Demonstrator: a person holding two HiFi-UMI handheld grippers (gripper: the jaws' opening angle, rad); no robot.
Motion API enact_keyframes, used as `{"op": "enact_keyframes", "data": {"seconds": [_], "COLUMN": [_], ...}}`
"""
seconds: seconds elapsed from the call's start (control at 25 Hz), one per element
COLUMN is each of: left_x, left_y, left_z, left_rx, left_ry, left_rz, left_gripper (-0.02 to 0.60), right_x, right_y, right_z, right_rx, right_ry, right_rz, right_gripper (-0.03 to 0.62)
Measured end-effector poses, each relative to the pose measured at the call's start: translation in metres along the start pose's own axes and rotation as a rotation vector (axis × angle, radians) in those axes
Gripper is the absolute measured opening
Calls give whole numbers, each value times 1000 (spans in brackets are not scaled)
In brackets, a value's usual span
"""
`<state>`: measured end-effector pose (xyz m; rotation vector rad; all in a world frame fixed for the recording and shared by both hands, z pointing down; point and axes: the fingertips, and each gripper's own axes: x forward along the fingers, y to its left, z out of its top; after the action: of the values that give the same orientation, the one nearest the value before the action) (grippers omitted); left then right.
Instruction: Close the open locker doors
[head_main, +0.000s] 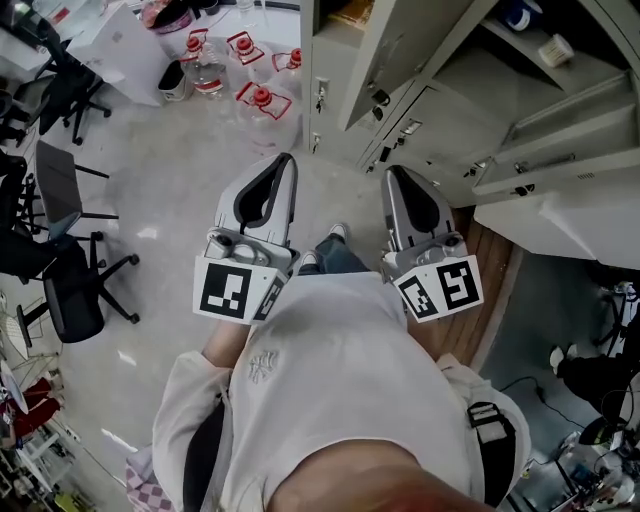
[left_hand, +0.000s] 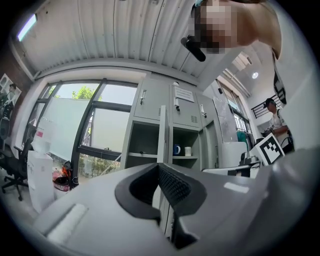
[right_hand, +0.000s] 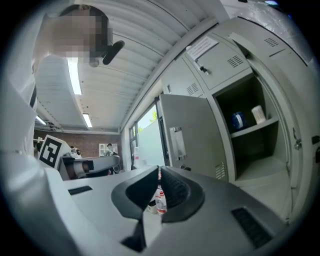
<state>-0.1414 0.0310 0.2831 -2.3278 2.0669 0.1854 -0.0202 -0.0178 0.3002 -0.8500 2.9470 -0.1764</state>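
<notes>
Left of the lockers (head_main: 325, 60), chairs (head_main: 75, 285) stand well off and bottles (head_main: 262, 100) sit just beside, on a pale hard floor (head_main: 170, 170). In front of the lockers, the left gripper (head_main: 283, 170) has its jaws pressed together on nothing, and the right gripper (head_main: 396, 185) does too. A door (head_main: 390, 45) swings out from the lockers, with what look like more doors (head_main: 560, 125) open further right. Inside, a shelf holds a mug (right_hand: 238, 120) and a cup (right_hand: 257, 114). The door looks like thin sheet steel, so probably light, stiff, smooth and free on its hinges. It is best pushed flat near the handle (right_hand: 177, 142), not gripped, and it may bounce back.
</notes>
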Motion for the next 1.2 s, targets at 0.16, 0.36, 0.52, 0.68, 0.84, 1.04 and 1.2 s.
{"op": "enact_keyframes", "data": {"seconds": [0.16, 0.36, 0.52, 0.68, 0.84, 1.04, 1.2], "left_x": [36, 68, 79, 87, 90, 102, 111], "left_y": [11, 22, 30, 36, 46, 59, 76], "left_z": [3, 8, 0, -3, 2, 0, 4], "left_rx": [9, 25, 23, 24, 21, 7, 9], "left_ry": [-23, -53, -51, -51, -55, -48, -49], "left_rz": [28, 82, 122, 138, 157, 139, 104], "left_gripper": [9, 9, 9, 9, 9, 9, 9], "right_x": [29, 65, 87, 102, 109, 121, 137], "right_y": [-26, -42, -45, -43, -37, -41, -39], "right_z": [12, 34, 41, 43, 45, 44, 42], "right_rx": [-18, -60, -80, -67, -55, -52, -68], "right_ry": [-19, -36, -51, -65, -62, -60, -57], "right_rz": [41, 145, 222, 279, 309, 292, 252], "right_gripper": [20, 20, 21, 23, 41, 41, 41]}}
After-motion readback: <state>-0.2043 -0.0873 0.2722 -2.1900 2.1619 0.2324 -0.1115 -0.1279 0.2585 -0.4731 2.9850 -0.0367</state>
